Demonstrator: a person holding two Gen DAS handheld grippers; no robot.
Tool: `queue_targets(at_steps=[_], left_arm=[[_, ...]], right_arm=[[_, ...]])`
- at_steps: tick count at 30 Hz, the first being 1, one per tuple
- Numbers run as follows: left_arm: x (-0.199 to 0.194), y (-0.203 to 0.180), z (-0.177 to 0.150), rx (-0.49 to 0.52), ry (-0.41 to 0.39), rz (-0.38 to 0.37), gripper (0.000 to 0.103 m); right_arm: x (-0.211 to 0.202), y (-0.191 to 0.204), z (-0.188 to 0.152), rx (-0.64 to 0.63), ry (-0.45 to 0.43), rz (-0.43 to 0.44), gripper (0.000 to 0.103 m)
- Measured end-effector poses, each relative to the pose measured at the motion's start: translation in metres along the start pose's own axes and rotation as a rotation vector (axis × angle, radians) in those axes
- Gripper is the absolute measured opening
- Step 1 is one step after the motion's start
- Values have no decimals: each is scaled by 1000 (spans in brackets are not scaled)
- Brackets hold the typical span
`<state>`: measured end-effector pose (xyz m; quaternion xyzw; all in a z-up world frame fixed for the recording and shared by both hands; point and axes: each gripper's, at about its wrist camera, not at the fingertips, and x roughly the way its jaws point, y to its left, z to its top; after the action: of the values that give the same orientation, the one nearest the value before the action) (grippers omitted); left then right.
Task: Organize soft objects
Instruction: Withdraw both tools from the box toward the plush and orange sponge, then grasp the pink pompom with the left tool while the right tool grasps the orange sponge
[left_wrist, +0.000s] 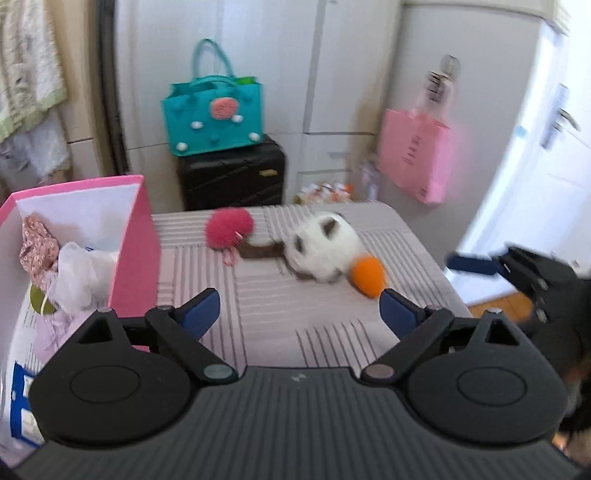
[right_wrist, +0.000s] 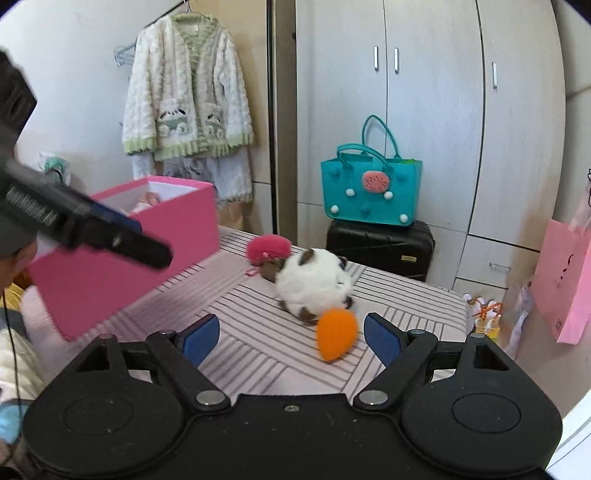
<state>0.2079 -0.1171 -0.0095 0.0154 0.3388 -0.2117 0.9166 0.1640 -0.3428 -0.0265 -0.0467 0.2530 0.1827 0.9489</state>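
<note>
Both jaws wide, empty; orange plush just ahead of right gripper, probably light, squashy; pinch mid-body.

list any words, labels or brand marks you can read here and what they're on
None can be read.
Pink paper bag hanging on the wardrobe: red print, blurred.
Black hard-shell suitcase: small gold badge, too small.
Blue and white printed pack at the pink open-top box: blurred.
Left gripper, seen from the right wrist: pale lettering on its side, blurred.
</note>
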Motion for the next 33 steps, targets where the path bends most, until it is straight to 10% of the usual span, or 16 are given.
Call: queue_targets(at_steps=[27, 33], left_arm=[[160, 40, 58, -293, 25, 324, 81], [174, 43, 50, -288, 51, 358, 75]], right_arm=[[87, -47, -12, 124, 131, 59, 65], [87, -49, -14, 111, 129, 35, 46]])
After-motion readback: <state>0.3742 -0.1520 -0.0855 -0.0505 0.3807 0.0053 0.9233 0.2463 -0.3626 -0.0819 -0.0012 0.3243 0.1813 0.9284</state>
